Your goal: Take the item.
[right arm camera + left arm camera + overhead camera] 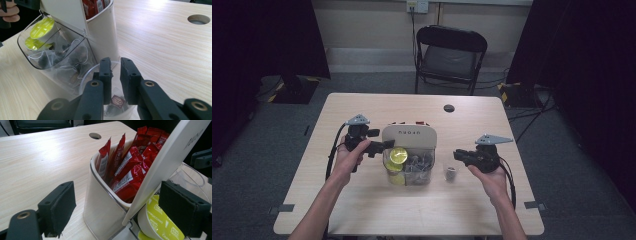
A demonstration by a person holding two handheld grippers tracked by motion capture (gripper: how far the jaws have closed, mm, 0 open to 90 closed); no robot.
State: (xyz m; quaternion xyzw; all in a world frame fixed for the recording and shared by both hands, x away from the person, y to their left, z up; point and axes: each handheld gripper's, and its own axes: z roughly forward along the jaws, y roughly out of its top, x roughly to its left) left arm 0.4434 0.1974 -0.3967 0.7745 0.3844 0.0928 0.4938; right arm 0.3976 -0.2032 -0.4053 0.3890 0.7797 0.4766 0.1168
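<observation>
There is one white box (409, 136) in the middle of the table (362, 210), with a see-through bin (409, 167) on its front. One small clear cup (451, 173) stands just beside the bin, on its right. Two yellow pods (42, 28) lie in the bin, one on top of the other. The dark tea bags next to them are too jumbled to count. The back of the box holds red packets (130, 167), maybe ten, but they overlap.

The left claw (125, 205) is wide open. Its pads are on either side of the box's tilted white lid (167, 162), and one pad sits close to the top pod; I can't tell if it touches.

The right claw (115, 75) is open just a little bit, right over the cup. It holds nothing. One tea bag with a dark tag (117, 101) lies in the cup.
</observation>
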